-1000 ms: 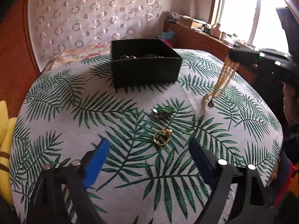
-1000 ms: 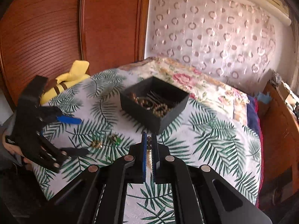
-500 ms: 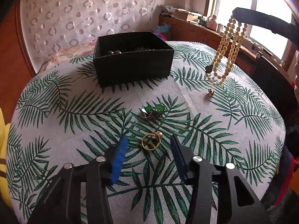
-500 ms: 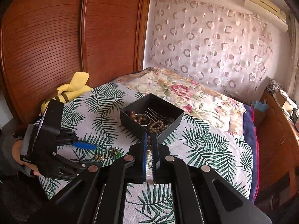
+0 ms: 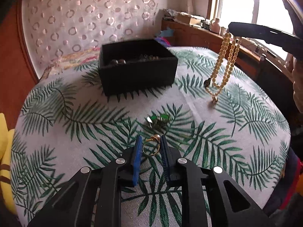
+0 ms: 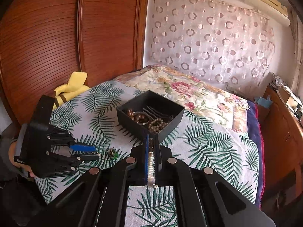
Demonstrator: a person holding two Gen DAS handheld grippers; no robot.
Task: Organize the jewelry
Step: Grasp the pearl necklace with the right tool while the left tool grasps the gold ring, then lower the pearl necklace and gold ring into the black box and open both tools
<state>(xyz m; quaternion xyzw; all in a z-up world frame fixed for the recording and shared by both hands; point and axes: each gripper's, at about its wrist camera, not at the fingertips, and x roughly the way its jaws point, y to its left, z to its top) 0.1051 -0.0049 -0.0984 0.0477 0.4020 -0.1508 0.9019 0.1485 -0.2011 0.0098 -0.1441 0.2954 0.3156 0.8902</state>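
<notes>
On a bed spread with a palm-leaf cloth (image 5: 94, 117), the left gripper (image 5: 151, 147) sits low with its jaws drawn in on either side of a gold ring (image 5: 151, 146), the blue pads just beside the band; whether they actually press it cannot be told; just beyond the ring lies a green-stoned piece (image 5: 160, 119) on the cloth; the right gripper (image 6: 151, 151), raised above the bed, has its jaws clamped on a cream bead necklace (image 5: 223, 64), whose strands hang down from it, the lowest end touching or nearly touching the cloth to the right of the black box (image 5: 138, 66); the open box stands on the cloth farther back, holding brown beads, a bangle and dark hairpins, seen from the right wrist view (image 6: 151, 117); a yellow cushion (image 6: 72, 87) rests at the bed's edge against a wooden wardrobe (image 6: 56, 37); a ring-patterned curtain (image 6: 208, 43) hangs behind.
</notes>
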